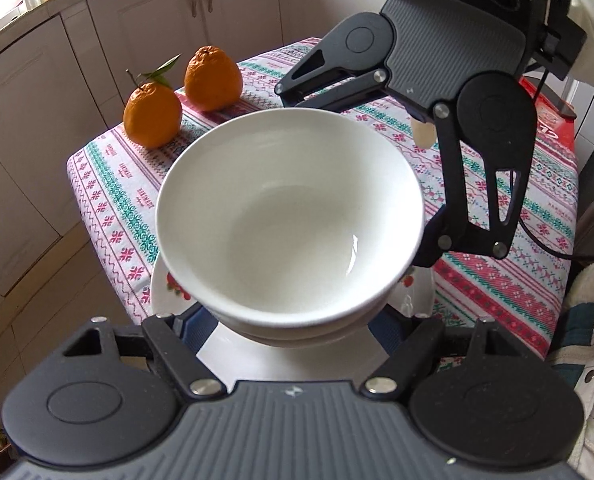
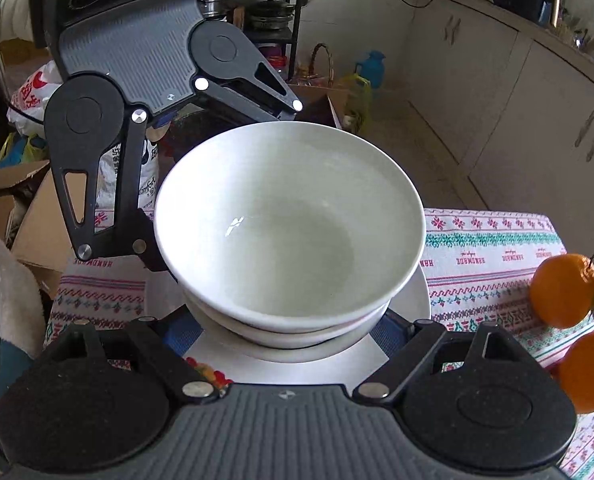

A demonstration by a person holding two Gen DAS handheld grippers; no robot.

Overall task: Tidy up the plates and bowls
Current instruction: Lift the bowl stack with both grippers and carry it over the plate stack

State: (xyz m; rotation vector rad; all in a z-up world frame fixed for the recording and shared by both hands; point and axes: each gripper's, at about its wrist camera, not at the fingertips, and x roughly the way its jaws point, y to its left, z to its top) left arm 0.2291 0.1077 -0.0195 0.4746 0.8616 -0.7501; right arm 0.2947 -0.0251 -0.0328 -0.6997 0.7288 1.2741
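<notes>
Two white bowls (image 1: 289, 216) nested, perhaps a third beneath, on one plate (image 2: 377, 356) on the patterned tabletop (image 1: 109, 184), two oranges (image 1: 153, 114) beside, left hand-held gripper (image 1: 293, 320) and right hand-held gripper (image 2: 293, 324) flanking the stack, grip unclear

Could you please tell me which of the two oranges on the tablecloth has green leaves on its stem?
The orange nearer the table's corner, the one closer to the left wrist camera, carries a stem with green leaves. The other orange behind it has none.

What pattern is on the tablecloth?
Tablecloth: white with red, pink and green knit-style bands; clearest in the left wrist view.
</notes>
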